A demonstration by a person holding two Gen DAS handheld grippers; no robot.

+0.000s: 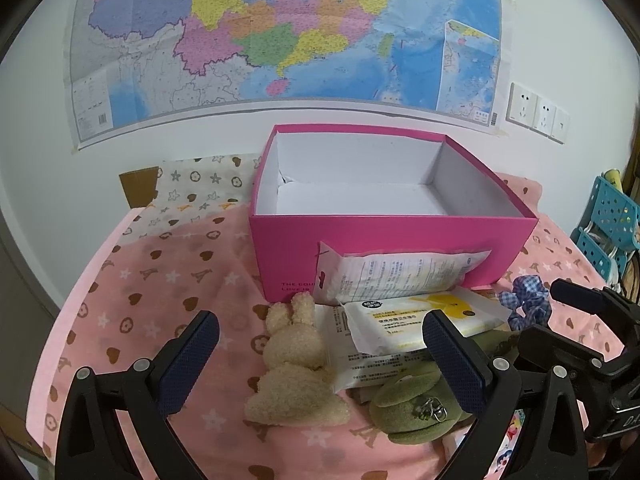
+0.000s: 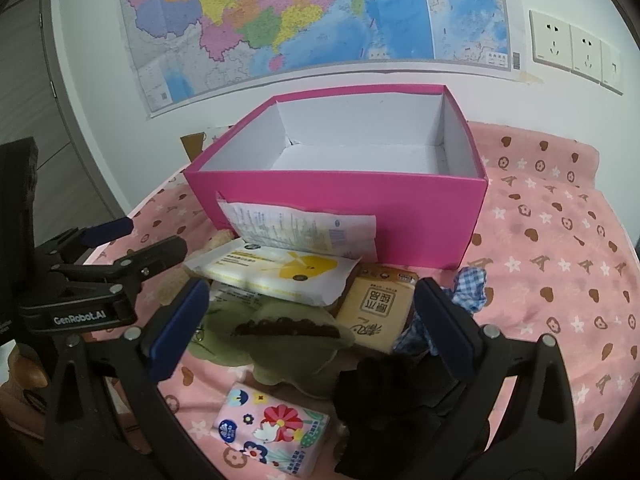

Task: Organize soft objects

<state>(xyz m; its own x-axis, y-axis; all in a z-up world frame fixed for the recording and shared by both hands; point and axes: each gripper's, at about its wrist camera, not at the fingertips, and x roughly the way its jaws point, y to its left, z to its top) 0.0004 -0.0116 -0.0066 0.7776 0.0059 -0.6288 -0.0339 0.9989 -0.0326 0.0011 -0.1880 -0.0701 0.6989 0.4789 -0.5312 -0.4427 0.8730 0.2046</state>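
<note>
An open pink box (image 1: pixel 360 248) (image 2: pixel 328 200) with a white, empty inside stands on the pink patterned cloth. In front of it lie a beige plush rabbit (image 1: pixel 294 364), a green plush toy (image 1: pixel 416 408) (image 2: pixel 280 340), wet-wipe packs (image 1: pixel 420 316) (image 2: pixel 276 272), a yellow tissue pack (image 2: pixel 376 308), a floral tissue pack (image 2: pixel 272 436), a blue checked scrunchie (image 1: pixel 526 300) (image 2: pixel 470 286) and a black soft item (image 2: pixel 384 396). My left gripper (image 1: pixel 320 360) is open above the rabbit and wipes. My right gripper (image 2: pixel 310 328) is open above the green toy and tissue pack.
A map (image 1: pixel 280 32) hangs on the white wall behind, with wall sockets (image 2: pixel 576 50) to its right. A blue plastic basket (image 1: pixel 608 224) stands off the table's right edge. A door (image 2: pixel 32 100) is at the far left.
</note>
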